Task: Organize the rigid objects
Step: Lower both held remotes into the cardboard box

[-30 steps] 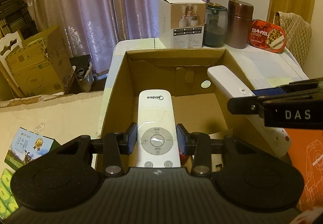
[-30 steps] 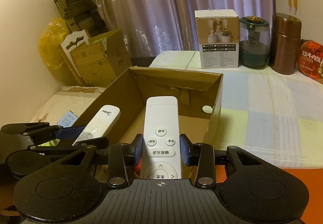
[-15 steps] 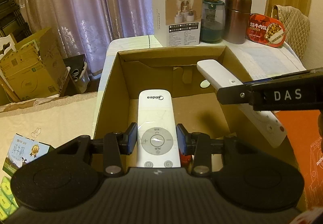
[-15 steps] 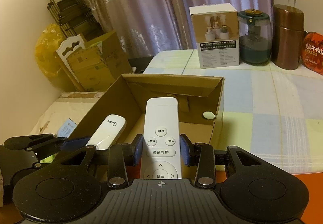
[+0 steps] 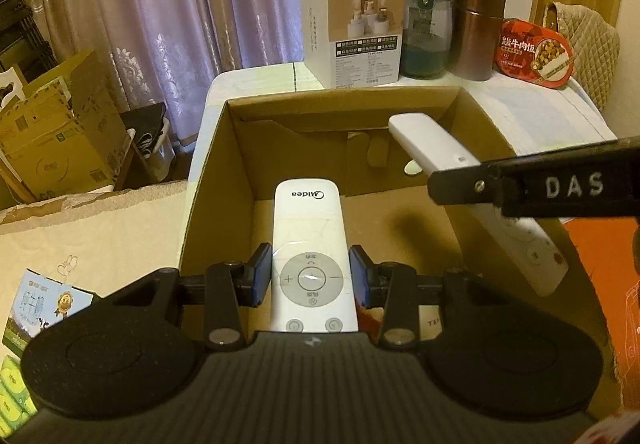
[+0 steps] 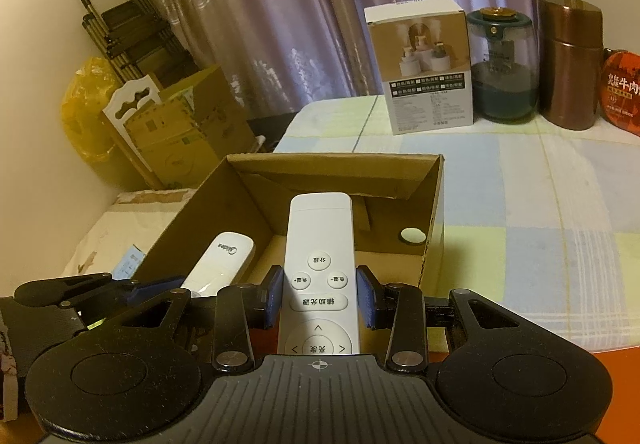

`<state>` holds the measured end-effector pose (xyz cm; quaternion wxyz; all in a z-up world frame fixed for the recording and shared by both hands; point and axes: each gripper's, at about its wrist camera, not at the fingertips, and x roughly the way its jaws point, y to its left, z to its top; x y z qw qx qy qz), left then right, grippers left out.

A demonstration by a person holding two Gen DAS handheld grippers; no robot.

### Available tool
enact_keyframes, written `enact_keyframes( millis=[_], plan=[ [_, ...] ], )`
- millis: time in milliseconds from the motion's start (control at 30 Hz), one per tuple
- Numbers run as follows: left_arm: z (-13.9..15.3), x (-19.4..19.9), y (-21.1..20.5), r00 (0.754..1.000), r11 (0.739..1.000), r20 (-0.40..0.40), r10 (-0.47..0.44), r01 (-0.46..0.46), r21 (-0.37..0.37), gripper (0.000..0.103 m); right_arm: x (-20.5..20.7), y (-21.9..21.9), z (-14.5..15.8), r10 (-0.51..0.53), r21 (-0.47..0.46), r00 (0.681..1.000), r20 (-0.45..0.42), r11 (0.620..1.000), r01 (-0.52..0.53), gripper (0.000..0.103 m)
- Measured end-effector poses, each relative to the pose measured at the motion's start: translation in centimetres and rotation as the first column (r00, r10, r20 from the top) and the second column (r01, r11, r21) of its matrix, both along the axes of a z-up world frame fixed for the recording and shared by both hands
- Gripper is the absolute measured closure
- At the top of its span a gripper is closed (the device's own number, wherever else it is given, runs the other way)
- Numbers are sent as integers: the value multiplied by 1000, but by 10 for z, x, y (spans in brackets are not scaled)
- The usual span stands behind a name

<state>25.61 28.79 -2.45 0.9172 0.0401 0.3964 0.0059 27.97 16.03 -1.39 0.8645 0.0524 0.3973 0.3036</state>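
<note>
My left gripper [image 5: 311,280] is shut on a white Midea remote [image 5: 309,240] and holds it over the open cardboard box [image 5: 208,179]. My right gripper [image 6: 319,296] is shut on a longer white light remote [image 6: 319,252], held over the same box [image 6: 434,203]. In the left wrist view the light remote [image 5: 436,147] slants in from the right under the right gripper's black finger [image 5: 532,183]. In the right wrist view the Midea remote [image 6: 224,260] and the left gripper show at lower left.
A white product box [image 5: 352,31], a green glass jar [image 5: 426,31], a copper canister [image 5: 476,27] and a red food tin [image 5: 536,53] stand at the table's back. Cardboard boxes [image 5: 60,131] lean left of the table. An orange mat [image 5: 608,284] lies right.
Both grippers have risen and tilted down slightly over the box, still holding their remotes. The box interior shows more fully.
</note>
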Motion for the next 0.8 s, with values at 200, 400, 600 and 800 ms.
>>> enact_keyframes(
  millis=[200,400,600,800],
  plan=[
    [-2,6,-3,1000,1000,-12,-10,10,18,67,2,1,-6,0,-5,1000,-6,1000,0,68],
    [-4,9,-2,1000,1000,-21,-13,13,23,67,2,3,-6,3,-5,1000,-4,1000,-3,68],
    [-4,11,-2,1000,1000,-24,-13,14,23,67,3,3,-6,2,-5,1000,-3,1000,-2,68],
    [-4,15,0,999,1000,-32,-15,15,19,67,3,3,-6,4,-7,1000,-2,1000,-4,68]
  ],
)
